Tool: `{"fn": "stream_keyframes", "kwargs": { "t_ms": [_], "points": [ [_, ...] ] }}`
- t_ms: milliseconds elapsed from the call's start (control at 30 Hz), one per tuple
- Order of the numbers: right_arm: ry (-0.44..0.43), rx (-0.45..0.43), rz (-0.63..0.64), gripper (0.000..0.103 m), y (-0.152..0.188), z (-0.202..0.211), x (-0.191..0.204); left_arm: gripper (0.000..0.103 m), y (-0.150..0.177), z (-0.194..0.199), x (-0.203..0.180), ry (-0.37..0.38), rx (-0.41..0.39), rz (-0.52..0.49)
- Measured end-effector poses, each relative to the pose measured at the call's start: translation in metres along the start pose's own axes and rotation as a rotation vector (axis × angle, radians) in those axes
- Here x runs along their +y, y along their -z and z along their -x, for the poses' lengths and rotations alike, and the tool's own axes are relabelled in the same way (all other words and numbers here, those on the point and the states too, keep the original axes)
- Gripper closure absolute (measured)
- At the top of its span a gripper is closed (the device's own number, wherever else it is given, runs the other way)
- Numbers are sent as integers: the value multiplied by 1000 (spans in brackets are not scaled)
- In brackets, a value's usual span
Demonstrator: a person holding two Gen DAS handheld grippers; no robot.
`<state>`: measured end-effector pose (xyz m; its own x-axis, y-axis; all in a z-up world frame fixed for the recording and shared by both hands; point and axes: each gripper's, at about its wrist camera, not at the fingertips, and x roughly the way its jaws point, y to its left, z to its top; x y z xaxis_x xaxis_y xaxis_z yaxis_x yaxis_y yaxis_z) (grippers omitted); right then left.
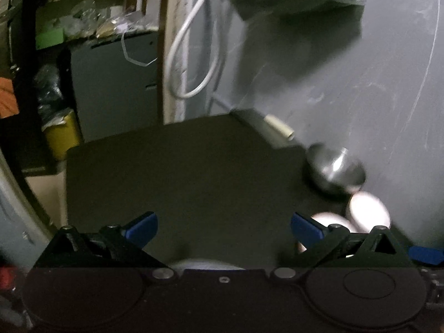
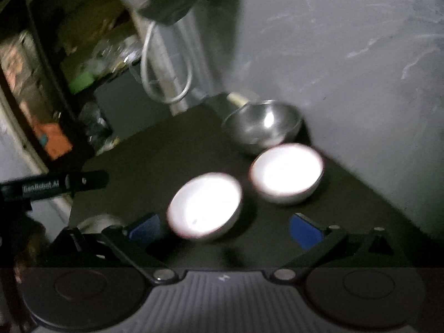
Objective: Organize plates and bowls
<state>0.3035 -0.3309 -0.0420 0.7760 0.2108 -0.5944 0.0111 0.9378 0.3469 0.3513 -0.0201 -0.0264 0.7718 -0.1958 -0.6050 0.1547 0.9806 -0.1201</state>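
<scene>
1. Dim and cluttered, the room holds a dark table (image 2: 172, 149) pushed into a corner against a scuffed grey wall (image 2: 347, 55); both views are blurred.

2. Three bowls sit in a loose diagonal row near the wall side of the table. A steel bowl (image 2: 263, 125) is farthest back, in the corner. A white bowl (image 2: 287, 173) sits just in front of it, close enough that their rims may touch — the blur hides which. A second white bowl (image 2: 205, 204) is nearest, with a narrow gap between it and the first.

3. All three stand upright and separate; none is nested in another. No plate shows clearly. A pale round shape (image 2: 98, 222) at the near left edge could be one, but I cannot tell.

4. By my reading the sorting is only partly done: the bowls are gathered to one side, while stacking, and anything to do with plates, looks to be still ahead.

5. Right gripper (image 2: 224, 227): blue pads spread wide and empty, with the near white bowl just ahead of the left pad, not touched.

6. Left gripper (image 1: 224, 224): also spread wide, gripping nothing, pointing at bare tabletop — the bowls lie off to its right.

7. Around the table: a white cable (image 1: 188, 55) loops down the wall, a pale tube (image 1: 279, 126) lies behind the steel bowl, and crowded shelves (image 1: 83, 14) stand to the left.

8. Nothing blocks the bowls, though the close spacing leaves little room for a pad to slip between them.
</scene>
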Motion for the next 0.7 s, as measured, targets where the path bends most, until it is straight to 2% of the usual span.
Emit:
{"fn": "stream_keyframes", "kwargs": {
  "t_ms": [200,300,400,600,700],
  "points": [
    [-18,-66,-27,0,-40,-35,-32,1,-36,-54,-46,35,-40,68],
    [-10,-65,-47,0,-55,-59,-47,1,-53,-88,-65,53,-32,92],
    [-9,-76,-65,2,-62,-81,-57,1,-63,-120,-80,57,11,69],
    [7,-52,-53,19,-71,-110,-64,1,-64,-157,-98,50,61,7],
    [-3,-38,-50,25,-71,-118,-65,7,-61,-164,-106,50,74,-28]
  ]
}}
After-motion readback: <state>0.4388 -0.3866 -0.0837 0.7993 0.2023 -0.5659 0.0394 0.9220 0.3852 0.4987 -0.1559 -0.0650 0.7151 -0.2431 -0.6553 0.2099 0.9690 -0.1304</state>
